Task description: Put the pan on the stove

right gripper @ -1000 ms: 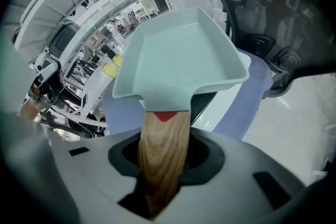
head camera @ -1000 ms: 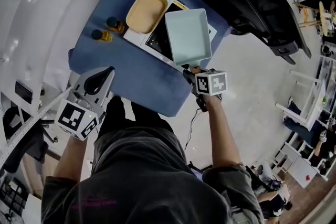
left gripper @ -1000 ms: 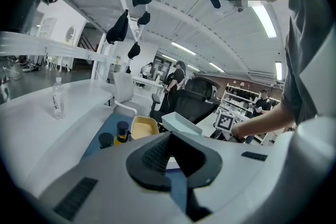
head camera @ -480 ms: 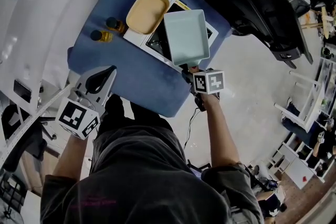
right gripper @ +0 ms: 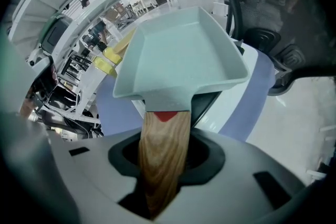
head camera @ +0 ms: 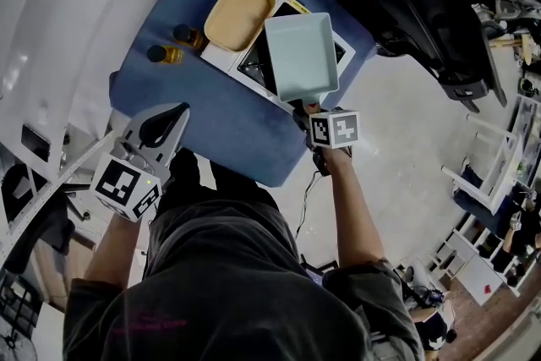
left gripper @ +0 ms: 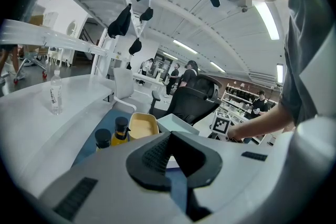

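Most of the job looks done, though the last step is open. The pale green square pan (head camera: 302, 55) sits over the right half of the stove (head camera: 256, 66), beside a yellow dish (head camera: 237, 15) that covers the stove's left part. The right gripper (head camera: 303, 109) is clamped on the pan's wooden handle (right gripper: 163, 144), with the jaws pressed against both sides of the wood. In the right gripper view the pan seems to tip slightly, with the stove's dark top showing under its near edge. I judge it is held just above the surface or only partly resting; the pictures do not settle whether its base touches.

The left gripper (head camera: 169, 119) hangs near the front left edge of the blue table (head camera: 220, 131), well apart from the stove. Its jaws are together with nothing between them. Two small bottles (head camera: 173, 46) of yellow liquid stand on the table just left of the stove, clear of the pan.

What seems left is to lower the pan flat onto the dark top and then let go of the handle.
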`<state>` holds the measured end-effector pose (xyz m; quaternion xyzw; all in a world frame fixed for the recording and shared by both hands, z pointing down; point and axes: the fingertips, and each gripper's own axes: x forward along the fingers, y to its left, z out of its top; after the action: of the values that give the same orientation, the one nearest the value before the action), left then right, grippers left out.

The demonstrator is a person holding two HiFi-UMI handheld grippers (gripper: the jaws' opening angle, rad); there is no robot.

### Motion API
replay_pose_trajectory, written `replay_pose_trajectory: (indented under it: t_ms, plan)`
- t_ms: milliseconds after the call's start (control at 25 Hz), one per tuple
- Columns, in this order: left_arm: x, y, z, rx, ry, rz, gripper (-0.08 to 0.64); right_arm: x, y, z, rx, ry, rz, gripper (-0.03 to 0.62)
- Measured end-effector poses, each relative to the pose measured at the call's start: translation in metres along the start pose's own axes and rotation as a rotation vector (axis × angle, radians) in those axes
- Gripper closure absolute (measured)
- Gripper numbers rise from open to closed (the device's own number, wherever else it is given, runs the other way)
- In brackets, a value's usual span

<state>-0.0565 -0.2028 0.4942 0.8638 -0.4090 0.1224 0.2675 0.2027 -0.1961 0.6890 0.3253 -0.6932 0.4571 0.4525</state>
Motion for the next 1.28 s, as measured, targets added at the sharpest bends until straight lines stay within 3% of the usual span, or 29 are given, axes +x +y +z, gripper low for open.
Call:
replay_pose_trajectory:
  t_ms: [680, 1000, 1280]
  plan:
    - [-0.002, -0.005, -0.006, 0.004, 0.011, -0.02, 0.558, -0.001, 0.003, 0.004, 0.019, -0.01, -0.006, 0.451]
    - [-0.005, -0.01, -0.006, 0.018, 0.018, -0.034, 0.558, -0.006, 0.008, -0.004, 0.022, -0.036, 0.014, 0.382]
    - [-0.009, -0.022, -0.003, 0.051, 0.025, -0.062, 0.558, -0.022, 0.011, -0.016, 0.048, -0.098, 0.043, 0.365]
